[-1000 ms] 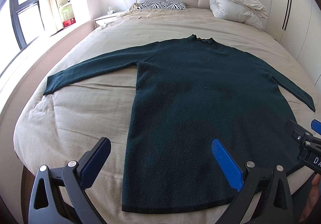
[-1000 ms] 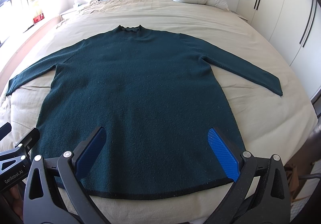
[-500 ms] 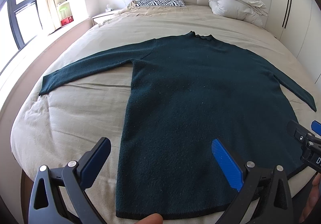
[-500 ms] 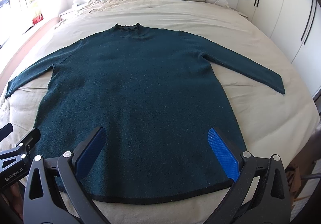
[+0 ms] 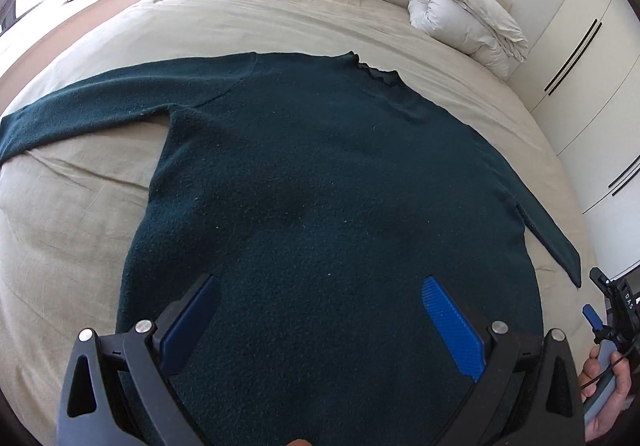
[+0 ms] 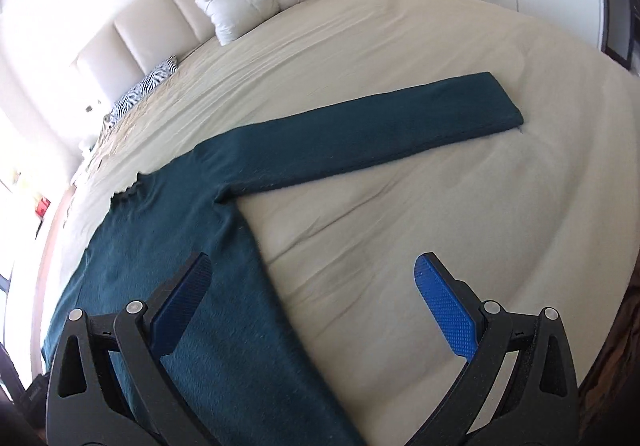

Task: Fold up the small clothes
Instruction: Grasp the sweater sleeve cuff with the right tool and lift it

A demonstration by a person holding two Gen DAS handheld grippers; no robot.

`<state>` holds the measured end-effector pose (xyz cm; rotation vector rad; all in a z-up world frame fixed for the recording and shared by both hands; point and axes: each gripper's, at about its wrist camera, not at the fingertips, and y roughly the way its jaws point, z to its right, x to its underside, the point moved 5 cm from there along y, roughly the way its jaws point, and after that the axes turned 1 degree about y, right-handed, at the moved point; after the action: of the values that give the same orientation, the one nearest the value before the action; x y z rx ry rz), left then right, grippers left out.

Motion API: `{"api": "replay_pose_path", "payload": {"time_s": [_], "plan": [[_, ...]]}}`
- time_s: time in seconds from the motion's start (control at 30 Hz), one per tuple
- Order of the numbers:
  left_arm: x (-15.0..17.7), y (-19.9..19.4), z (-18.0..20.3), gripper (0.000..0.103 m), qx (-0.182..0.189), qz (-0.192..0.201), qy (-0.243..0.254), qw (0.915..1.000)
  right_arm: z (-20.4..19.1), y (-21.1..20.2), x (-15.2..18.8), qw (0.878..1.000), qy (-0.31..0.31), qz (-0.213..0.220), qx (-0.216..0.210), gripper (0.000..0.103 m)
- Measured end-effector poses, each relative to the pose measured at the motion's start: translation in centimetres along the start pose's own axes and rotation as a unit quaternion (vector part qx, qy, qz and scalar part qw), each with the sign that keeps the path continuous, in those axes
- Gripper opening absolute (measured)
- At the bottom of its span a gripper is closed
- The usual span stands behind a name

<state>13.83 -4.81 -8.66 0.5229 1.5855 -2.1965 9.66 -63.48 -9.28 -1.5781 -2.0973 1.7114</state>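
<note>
I see the bed (image 5: 80, 206) under both tools, with the dark green sweater (image 5: 320, 186) spread flat on it. My left gripper (image 5: 320, 322) hangs over its body, jaws wide, holding nothing; my right gripper (image 6: 312, 298), jaws also wide, straddles its side edge below the sleeve (image 6: 380, 130).

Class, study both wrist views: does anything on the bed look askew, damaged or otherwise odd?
Nothing stands out. The dark green sweater lies flat on the bed, both sleeves spread; the white duvet sits folded by the headboard.
</note>
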Motion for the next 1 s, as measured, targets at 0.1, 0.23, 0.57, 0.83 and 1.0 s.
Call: {"api": "replay_pose_path", "payload": {"time_s": [0.1, 0.23, 0.57, 0.83, 1.0], "plan": [[-1.5, 1.5, 1.0, 0.103, 0.013, 0.004, 0.003, 0.9999, 6.9, 2.3, -3.4, 0.994, 0.105, 0.002, -0.02, 0.103], [-2.5, 3.6, 2.1, 0.103, 0.009, -0.009, 0.012, 0.9998, 14.2, 5.4, -6.4, 0.975, 0.217, 0.001, -0.051, 0.103], [-3.5, 6.7, 3.1, 0.102, 0.039, -0.059, -0.007, 0.9974, 21.8, 9.9, -12.5, 0.946, 0.315, 0.031, -0.077, 0.094], [-4.9, 7.8, 4.1, 0.071, 0.087, -0.065, 0.001, 0.9941, 25.0, 12.8, -15.8, 0.936, 0.344, 0.038, -0.063, 0.063], [-5.6, 8.6, 5.0, 0.06, 0.124, -0.075, 0.0, 0.9895, 22.7, 14.6, -17.3, 0.947, 0.317, 0.029, -0.03, 0.017]]}}
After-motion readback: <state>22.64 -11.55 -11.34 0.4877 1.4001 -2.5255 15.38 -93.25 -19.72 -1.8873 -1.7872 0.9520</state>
